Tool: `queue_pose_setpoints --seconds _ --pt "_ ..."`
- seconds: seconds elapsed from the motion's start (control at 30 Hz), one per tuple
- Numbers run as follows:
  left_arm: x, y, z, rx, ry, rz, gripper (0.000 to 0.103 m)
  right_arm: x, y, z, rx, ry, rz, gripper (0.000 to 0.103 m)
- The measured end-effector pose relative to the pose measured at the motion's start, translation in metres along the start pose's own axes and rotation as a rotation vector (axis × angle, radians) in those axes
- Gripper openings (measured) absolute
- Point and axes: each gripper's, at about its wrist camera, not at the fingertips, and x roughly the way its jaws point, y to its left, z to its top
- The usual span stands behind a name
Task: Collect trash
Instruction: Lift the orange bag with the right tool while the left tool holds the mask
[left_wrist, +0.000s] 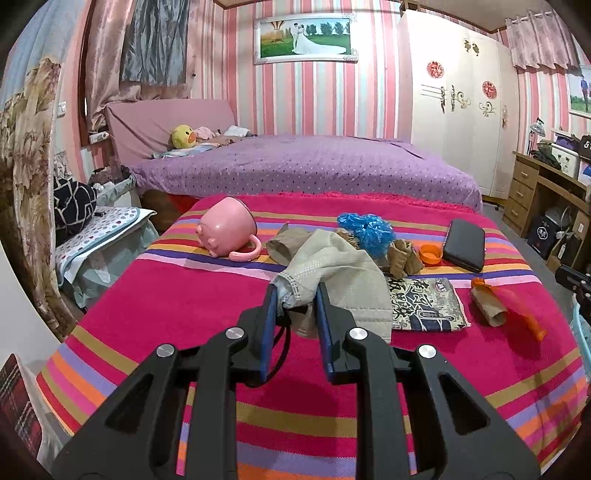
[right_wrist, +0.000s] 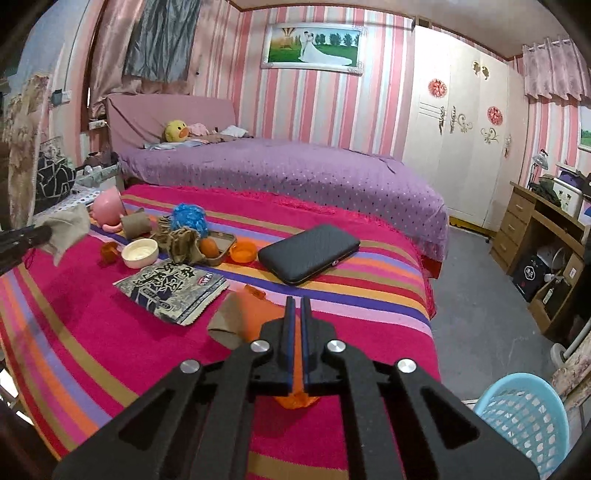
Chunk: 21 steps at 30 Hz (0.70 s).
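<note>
Your left hand-held gripper (left_wrist: 295, 295) pinches a used face mask (left_wrist: 332, 266) lifted above the striped bed (left_wrist: 147, 314); your right hand-held gripper (right_wrist: 297, 306) is nearly shut, apparently empty. The blue basket (right_wrist: 524, 417) shows nothing inside. Beyond, snack wrapper (right_wrist: 173, 291), cardboard tube (right_wrist: 225, 325) and blue plastic (right_wrist: 190, 218) remain.

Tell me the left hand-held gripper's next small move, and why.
Probably carry it rightward toward the blue basket. The left hand-held gripper is already shut on a beige face mask, lifted above the striped blanket, and the basket stands on the floor beside the bed's right edge.
</note>
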Motion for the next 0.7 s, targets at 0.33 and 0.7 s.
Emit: queue_pose_setpoints --seconds 0.33,0.7 --pt "0.002 -0.003 0.000 -0.005 0.008 0.004 0.020 0.013 -0.006 -0.013 0.005 0.091 0.013 0.004" --pt "0.005 0.003 -0.001 -0.010 0.005 -0.006 0.020 0.012 -0.005 -0.011 0.005 0.066 -0.018 0.064"
